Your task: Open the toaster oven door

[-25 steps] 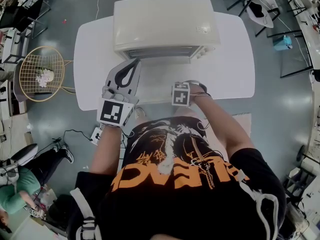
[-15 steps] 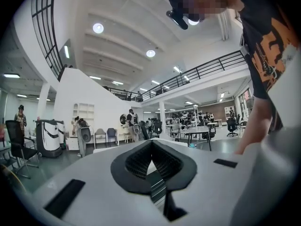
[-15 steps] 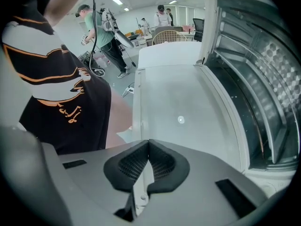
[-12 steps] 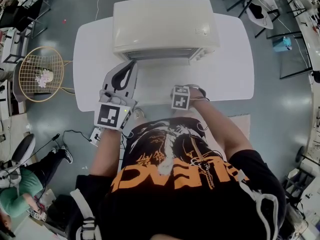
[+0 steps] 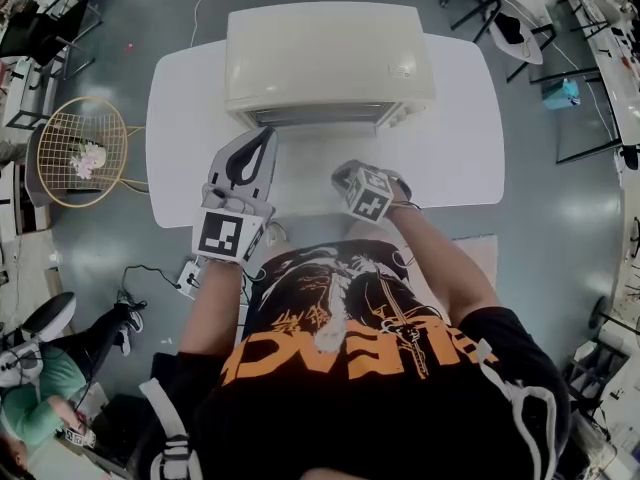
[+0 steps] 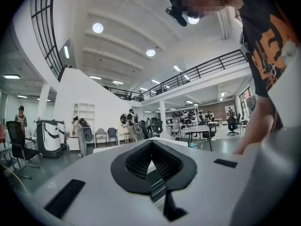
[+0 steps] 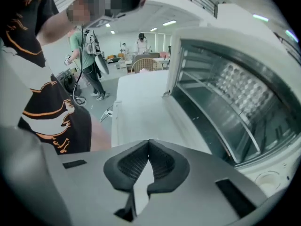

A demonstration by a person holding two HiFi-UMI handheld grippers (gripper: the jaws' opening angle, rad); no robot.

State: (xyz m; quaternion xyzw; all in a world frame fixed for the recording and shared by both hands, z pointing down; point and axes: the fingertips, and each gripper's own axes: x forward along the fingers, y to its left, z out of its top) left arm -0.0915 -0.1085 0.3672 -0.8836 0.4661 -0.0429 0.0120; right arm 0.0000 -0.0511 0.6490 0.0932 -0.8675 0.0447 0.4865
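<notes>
The cream toaster oven [image 5: 330, 58] stands at the back of the white table [image 5: 455, 118]. Its door [image 5: 330, 163] lies folded down flat toward me, and the right gripper view shows the open cavity [image 7: 225, 102] with its wire rack, and the flat door [image 7: 146, 109]. My right gripper [image 5: 342, 175] hovers tilted down over the door's front edge, shut and holding nothing [image 7: 149, 142]. My left gripper [image 5: 264, 133] is beside the oven's left front corner, shut with nothing in it; its own view looks level out into the hall [image 6: 151, 142].
A gold wire chair [image 5: 85, 148] stands left of the table. A seated person [image 5: 30, 378] is at lower left, with cables on the floor nearby. Dark chairs [image 5: 510, 13] and a blue object [image 5: 562, 93] are at the upper right.
My right gripper has lifted from the table's front edge, moved slightly toward the oven and turned, so its marker cube now sits tilted. The left gripper has stayed put.
</notes>
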